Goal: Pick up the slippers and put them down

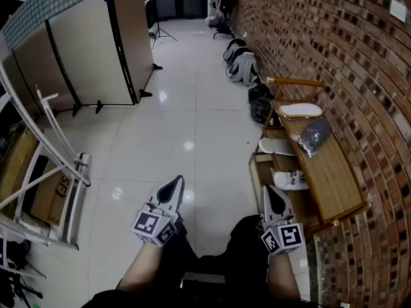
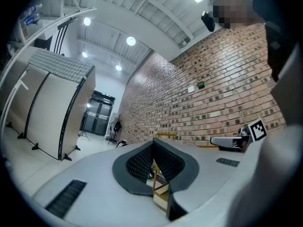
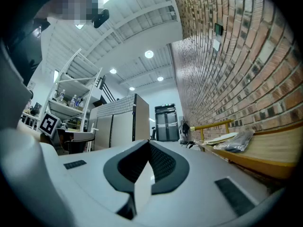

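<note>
Pickup not yet begun: left tongs (image 1: 174, 186) and right tongs (image 1: 271, 195) pinched shut, empty, near; slippers (image 1: 289, 179) on wooden rack (image 1: 332, 172), right. Next: open wide, reach right.

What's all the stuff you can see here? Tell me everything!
wooden rack: one, brown, by the brick wall
slippers: three showing, white, one on the rack's top, two on lower shelves
plastic bag: one, clear, dark inside, on the rack's top
bags: several, grey and black, on the floor beyond the rack
partition panels: beige, far left
metal frame: one, white, left
cardboard box: one, brown, in the frame
left gripper: white, shut, empty
right gripper: white, shut, empty
</note>
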{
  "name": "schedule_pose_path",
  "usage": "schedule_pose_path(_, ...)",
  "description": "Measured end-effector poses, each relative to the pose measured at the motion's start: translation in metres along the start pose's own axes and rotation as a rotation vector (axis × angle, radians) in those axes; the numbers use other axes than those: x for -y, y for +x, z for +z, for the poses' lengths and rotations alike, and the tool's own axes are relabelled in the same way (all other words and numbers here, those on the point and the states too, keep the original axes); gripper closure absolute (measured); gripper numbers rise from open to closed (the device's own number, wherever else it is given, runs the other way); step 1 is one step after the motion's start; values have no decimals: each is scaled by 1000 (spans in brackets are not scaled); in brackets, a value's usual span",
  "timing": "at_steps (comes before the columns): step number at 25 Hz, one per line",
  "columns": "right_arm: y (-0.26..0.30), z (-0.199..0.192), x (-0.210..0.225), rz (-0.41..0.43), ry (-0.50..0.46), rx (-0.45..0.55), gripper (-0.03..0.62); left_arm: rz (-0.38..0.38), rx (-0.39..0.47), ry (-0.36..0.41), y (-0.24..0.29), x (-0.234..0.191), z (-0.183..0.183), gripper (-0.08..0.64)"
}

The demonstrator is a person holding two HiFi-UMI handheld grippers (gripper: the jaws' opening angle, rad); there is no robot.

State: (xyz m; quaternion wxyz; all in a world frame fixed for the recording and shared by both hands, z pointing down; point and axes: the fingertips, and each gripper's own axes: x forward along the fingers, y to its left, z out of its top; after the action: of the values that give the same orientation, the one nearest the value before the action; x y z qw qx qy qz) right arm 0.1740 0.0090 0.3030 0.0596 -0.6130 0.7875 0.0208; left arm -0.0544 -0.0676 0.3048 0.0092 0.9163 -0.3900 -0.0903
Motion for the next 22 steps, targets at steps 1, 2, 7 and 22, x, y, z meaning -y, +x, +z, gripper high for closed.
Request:
schedule_pose_path(1, -3, 1, 3, -5, 1, -1, 583, -6, -7, -11, 2, 6, 1, 557)
schedule_pose_path(2, -5, 1, 6, -9, 1, -2, 583, -11, -13, -19, 5, 11, 1, 557)
schedule_pose_path(7, -22, 6, 22, -39, 3, 13, 583, -49, -22, -25, 20, 32, -1, 557)
schedule_pose_path(22, -87, 37, 61, -163, -30, 60, 583, -183, -15, -37, 59, 95, -1, 557)
